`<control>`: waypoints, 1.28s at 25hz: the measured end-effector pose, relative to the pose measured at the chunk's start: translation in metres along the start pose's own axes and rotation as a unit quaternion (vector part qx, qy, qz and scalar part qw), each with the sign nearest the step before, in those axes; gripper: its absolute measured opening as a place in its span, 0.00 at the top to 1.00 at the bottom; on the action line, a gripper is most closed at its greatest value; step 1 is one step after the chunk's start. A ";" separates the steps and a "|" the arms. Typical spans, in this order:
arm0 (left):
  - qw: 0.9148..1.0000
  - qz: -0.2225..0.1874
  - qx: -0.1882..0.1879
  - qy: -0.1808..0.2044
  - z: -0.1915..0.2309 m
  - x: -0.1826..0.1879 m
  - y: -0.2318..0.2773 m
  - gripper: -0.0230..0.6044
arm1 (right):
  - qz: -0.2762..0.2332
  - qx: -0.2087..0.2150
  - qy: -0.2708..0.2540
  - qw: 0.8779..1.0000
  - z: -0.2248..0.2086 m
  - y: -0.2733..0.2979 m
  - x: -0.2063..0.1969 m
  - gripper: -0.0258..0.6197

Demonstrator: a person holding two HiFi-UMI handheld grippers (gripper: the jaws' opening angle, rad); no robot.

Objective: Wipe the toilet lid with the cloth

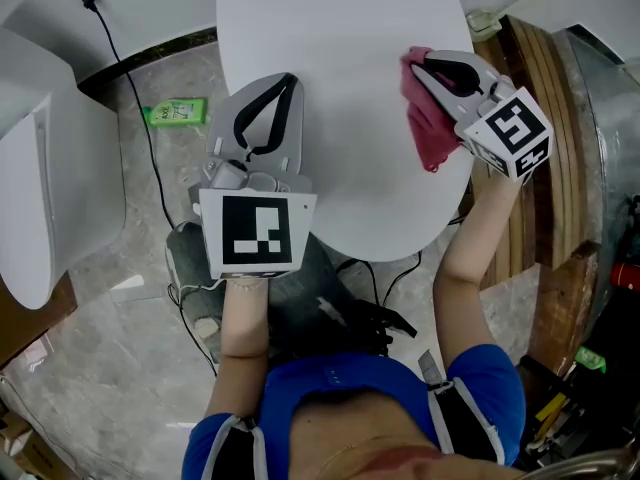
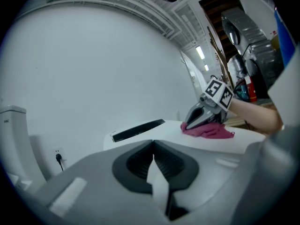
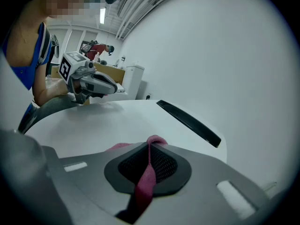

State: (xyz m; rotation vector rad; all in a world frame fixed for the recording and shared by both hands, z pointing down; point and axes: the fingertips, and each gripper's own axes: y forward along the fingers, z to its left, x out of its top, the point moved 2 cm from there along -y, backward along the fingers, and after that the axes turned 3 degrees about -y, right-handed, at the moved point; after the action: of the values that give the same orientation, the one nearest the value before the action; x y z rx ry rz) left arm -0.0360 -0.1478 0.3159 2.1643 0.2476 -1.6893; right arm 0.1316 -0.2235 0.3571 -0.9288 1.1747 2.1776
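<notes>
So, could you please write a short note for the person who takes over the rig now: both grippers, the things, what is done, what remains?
Right gripper: shut on the pink cloth, which lies on the right side of the toilet lid.
Left gripper: jaws together, nothing in them, over the lid's left edge.
Lid: closed, white, no dirt or wet streaks visible.
Done: cloth gripped and brought onto the lid. How much is wiped cannot be told.
Left: probably sweep the cloth across the lid toward the left and front.

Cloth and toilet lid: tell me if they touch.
Touching. The left gripper view shows the cloth lying flat on the toilet lid, the right gripper shut on it.
</notes>
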 end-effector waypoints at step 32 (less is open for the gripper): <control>1.000 0.004 0.000 -0.008 0.002 0.000 0.000 0.96 | -0.031 -0.069 0.036 0.996 -0.001 -0.044 -0.034 0.95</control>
State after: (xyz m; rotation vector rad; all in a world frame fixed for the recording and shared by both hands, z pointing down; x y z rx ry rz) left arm -0.0376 -0.1481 0.3156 2.1488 0.2354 -1.7009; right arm 0.1843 -0.2056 0.3599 -1.0950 1.0235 2.2138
